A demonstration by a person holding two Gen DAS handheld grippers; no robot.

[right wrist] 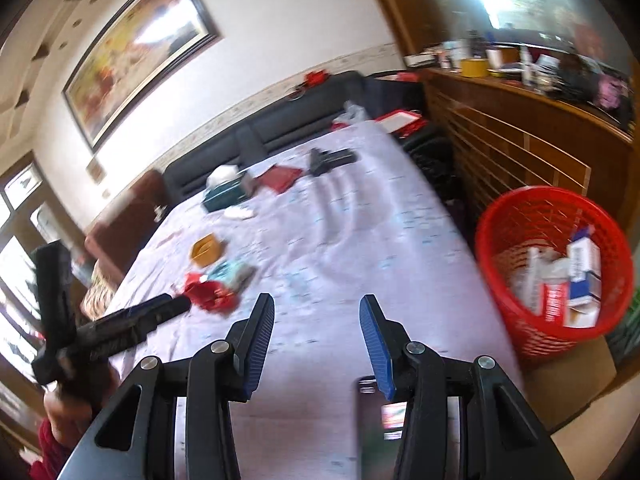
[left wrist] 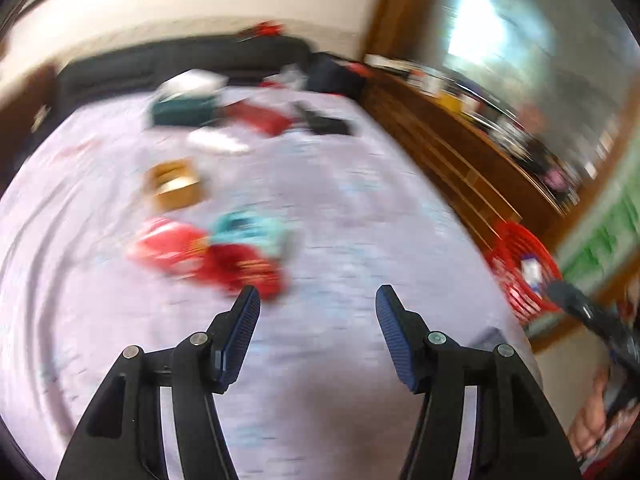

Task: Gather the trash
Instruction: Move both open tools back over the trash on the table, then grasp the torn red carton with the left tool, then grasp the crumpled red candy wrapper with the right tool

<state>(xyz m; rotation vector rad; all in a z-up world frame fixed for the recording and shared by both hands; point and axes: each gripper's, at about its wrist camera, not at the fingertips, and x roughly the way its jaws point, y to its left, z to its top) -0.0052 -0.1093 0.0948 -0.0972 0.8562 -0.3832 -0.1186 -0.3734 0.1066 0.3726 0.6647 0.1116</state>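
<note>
Inside the red basket (right wrist: pixel 516 216) — white and blue cartons (right wrist: pixel 586 276), upright.

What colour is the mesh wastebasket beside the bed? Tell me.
Red wastebasket, clearest in the right wrist view.

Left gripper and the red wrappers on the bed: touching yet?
Apart. The right wrist view shows the left gripper stopping short of the red wrappers, bedsheet showing between. The left wrist view shows its jaws empty.

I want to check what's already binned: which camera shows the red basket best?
The right wrist view: the red basket is sharp, with boxes visible inside. The left wrist view shows it blurred at the right edge, partly hidden.
</note>
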